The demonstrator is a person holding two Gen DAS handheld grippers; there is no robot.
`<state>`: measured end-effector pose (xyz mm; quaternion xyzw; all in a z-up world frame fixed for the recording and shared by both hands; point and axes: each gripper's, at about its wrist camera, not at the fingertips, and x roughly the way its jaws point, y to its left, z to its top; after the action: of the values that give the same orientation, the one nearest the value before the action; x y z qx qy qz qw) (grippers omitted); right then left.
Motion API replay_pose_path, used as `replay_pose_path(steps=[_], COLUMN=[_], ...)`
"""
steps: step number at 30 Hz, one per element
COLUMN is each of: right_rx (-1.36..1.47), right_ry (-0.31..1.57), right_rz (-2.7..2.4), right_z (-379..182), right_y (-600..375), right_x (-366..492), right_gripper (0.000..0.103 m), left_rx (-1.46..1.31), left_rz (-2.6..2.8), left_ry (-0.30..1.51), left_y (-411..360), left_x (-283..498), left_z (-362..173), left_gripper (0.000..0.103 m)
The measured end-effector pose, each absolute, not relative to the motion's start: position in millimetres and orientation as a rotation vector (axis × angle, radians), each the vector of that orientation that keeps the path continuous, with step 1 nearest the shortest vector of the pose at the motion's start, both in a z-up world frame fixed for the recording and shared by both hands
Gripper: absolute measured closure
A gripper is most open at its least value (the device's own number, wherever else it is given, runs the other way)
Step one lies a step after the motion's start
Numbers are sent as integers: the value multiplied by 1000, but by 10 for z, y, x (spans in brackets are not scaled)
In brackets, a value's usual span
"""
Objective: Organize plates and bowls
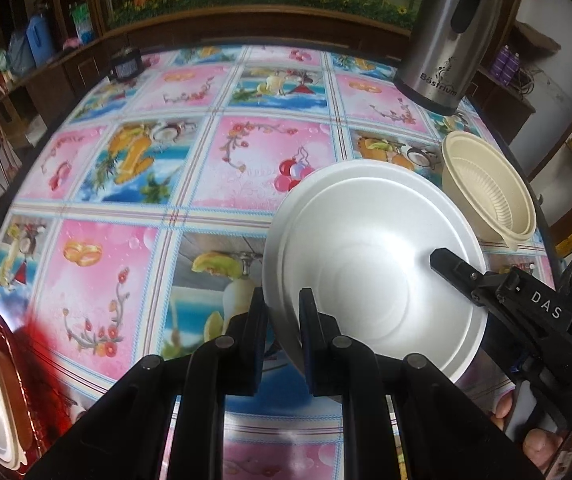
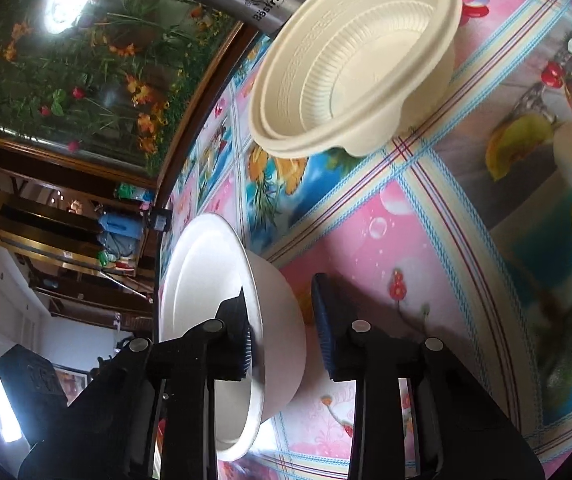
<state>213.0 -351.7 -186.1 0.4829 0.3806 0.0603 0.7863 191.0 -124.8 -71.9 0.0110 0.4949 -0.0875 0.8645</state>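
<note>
While the left gripper (image 1: 282,312) pinches the near rim of the white bowl (image 1: 369,276), lifted and tilted above the patterned tablecloth (image 1: 190,168), the right gripper (image 2: 282,324) straddles the opposite rim, its 2 fingers apart, 1 inside and 1 outside. A cream bowl (image 2: 357,56) sits beside a steel kettle (image 1: 445,36).
</note>
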Motion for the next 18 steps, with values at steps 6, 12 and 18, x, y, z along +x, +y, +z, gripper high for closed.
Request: replay_pose_path(steps=[6, 12, 18], right_rx=[1013, 1023, 1048], right_ry=[833, 839, 853], right_rz=[132, 154, 172], right_z=[-1887, -1949, -1980], right_y=[-3498, -3504, -3536], right_x=[2142, 2173, 2157], right_gripper=[88, 94, 94], left_rx=[81, 100, 95], left_rz=[-179, -186, -187], left_ry=[961, 928, 927], left_y=[-1321, -1344, -1337], left_x=[1831, 1800, 1797], left_z=[-673, -656, -675], left_gripper=[89, 89, 89])
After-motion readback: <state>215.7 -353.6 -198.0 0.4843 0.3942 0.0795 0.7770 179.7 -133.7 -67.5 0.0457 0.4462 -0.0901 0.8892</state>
